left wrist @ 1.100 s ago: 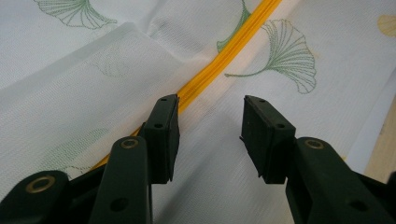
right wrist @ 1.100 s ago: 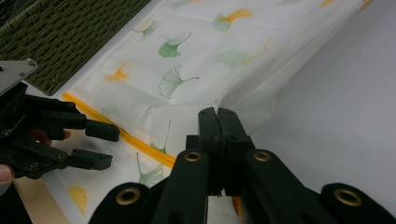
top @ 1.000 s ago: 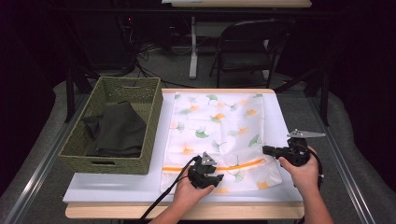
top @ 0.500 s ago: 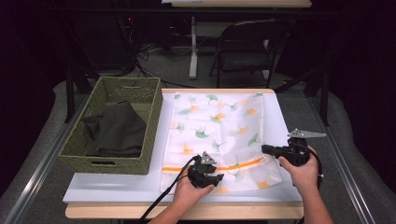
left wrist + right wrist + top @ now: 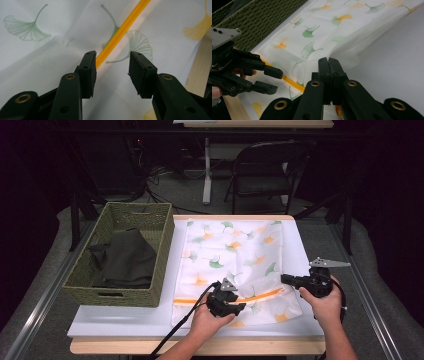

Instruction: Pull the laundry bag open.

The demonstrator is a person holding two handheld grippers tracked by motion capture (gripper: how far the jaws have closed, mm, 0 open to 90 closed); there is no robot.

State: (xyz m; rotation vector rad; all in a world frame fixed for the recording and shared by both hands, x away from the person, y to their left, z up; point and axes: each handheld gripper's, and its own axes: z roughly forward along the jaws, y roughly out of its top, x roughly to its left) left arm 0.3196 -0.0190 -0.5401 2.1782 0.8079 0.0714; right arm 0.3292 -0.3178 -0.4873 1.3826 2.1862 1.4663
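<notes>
Currently, in the high view, your laundry bag [image 5: 235, 265] lies flat on the white table [image 5: 125, 320], just beside the woven basket [image 5: 160, 250] that holds a dark cloth [image 5: 125, 262]. Your left gripper [image 5: 235, 306] sits over the orange zipper [image 5: 250, 296] near the bag's near end, and your right gripper [image 5: 292, 280] meets the bag's right edge. This placement suggests one tool anchors the fabric while the other works the zipper. This view gives you the layout, but not the jaw detail.

Next, the left gripper view shows what the high view cannot: the left gripper [image 5: 112, 72] has its jaws apart, with the orange zipper [image 5: 122, 30] running between them and no pad pressing on it. A gap remains on both sides, so nothing is gripped yet.

Finally, in the right gripper view, the right gripper [image 5: 329, 63] has its jaws together, pinching a raised fold of the laundry bag [image 5: 352, 47] at its edge. The fabric tents upward at the pinch, which likely keeps the mesh taut. This view also shows your left gripper [image 5: 272, 80] from the side, jaws parted above the orange zipper [image 5: 292, 85], and the basket [image 5: 262, 20] beyond.
</notes>
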